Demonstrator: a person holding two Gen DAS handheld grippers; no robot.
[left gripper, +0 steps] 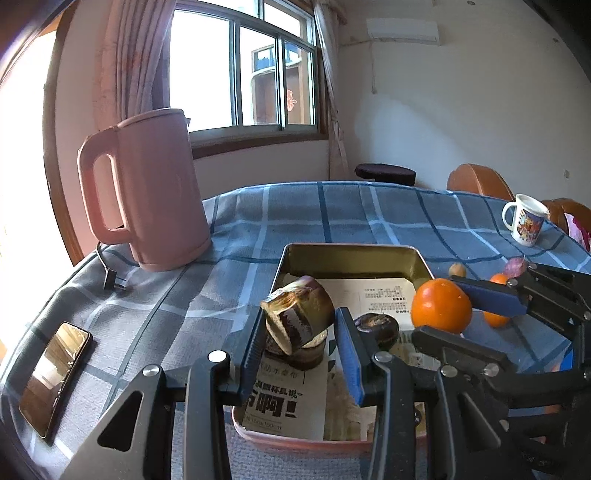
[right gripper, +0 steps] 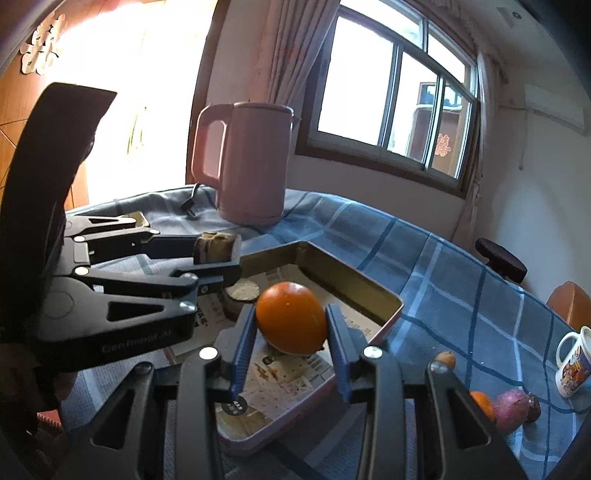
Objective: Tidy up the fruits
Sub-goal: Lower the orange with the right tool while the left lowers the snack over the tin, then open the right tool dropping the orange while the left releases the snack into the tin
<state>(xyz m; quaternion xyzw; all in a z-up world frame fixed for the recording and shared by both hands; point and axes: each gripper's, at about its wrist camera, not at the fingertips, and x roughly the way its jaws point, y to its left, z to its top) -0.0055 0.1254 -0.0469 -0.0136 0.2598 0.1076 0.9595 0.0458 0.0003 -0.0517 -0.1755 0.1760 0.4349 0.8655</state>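
Jaws pinching both loads, left gripper (left gripper: 301, 341) on cut brown chunk (left gripper: 297, 317), right gripper (right gripper: 291, 349) on orange (right gripper: 291, 317), hovering over tin tray (left gripper: 417, 260); next: lower, release.

Domestic room, dining area of private home. Evidence: table under blue checked tablecloth (left gripper: 369, 214); pink electric kettle (left gripper: 147, 192) with loose plug lead; printed mug (left gripper: 526, 219); phone (left gripper: 55, 376) lying on cloth. Curtained sliding window (left gripper: 258, 74), wall air conditioner (left gripper: 402, 31), wooden chair backs (left gripper: 478, 181) by table. Paper decoration (right gripper: 42, 44) on wooden door.
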